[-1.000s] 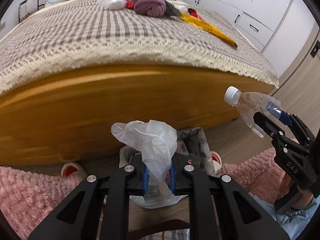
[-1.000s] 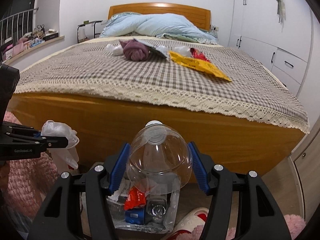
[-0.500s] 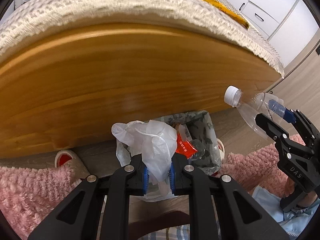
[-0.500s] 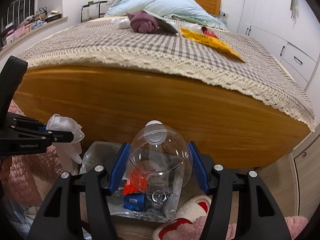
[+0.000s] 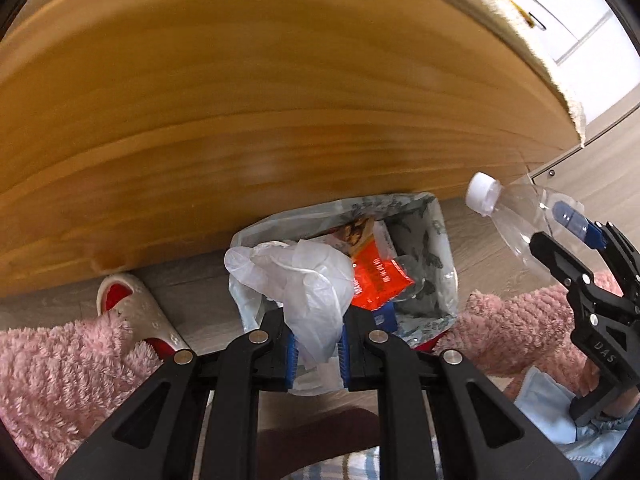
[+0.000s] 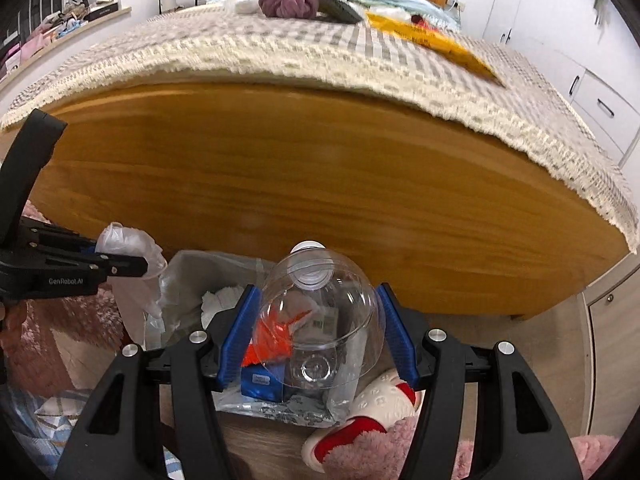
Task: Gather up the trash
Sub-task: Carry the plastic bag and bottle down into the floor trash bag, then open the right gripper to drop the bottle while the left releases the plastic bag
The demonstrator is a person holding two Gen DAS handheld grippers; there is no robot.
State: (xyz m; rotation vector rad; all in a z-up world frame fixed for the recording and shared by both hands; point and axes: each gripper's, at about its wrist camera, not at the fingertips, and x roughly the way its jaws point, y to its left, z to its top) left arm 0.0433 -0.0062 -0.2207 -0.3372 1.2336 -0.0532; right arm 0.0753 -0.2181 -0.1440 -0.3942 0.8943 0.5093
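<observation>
My left gripper [image 5: 316,354] is pinching a crumpled plastic glove [image 5: 304,276], and my right gripper [image 6: 316,334] is clamping a clear bottle [image 6: 320,312] across its body. Both have been sinking: the bed top has slid out of my left view, and the lined trash bin [image 5: 440,248] is now sitting right beneath them. Release looks close.

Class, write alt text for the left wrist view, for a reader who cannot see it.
The left gripper pinches a crumpled clear plastic glove above an open trash bag on the floor by a wooden bed frame. At right, the right gripper holds a clear plastic bottle.
</observation>
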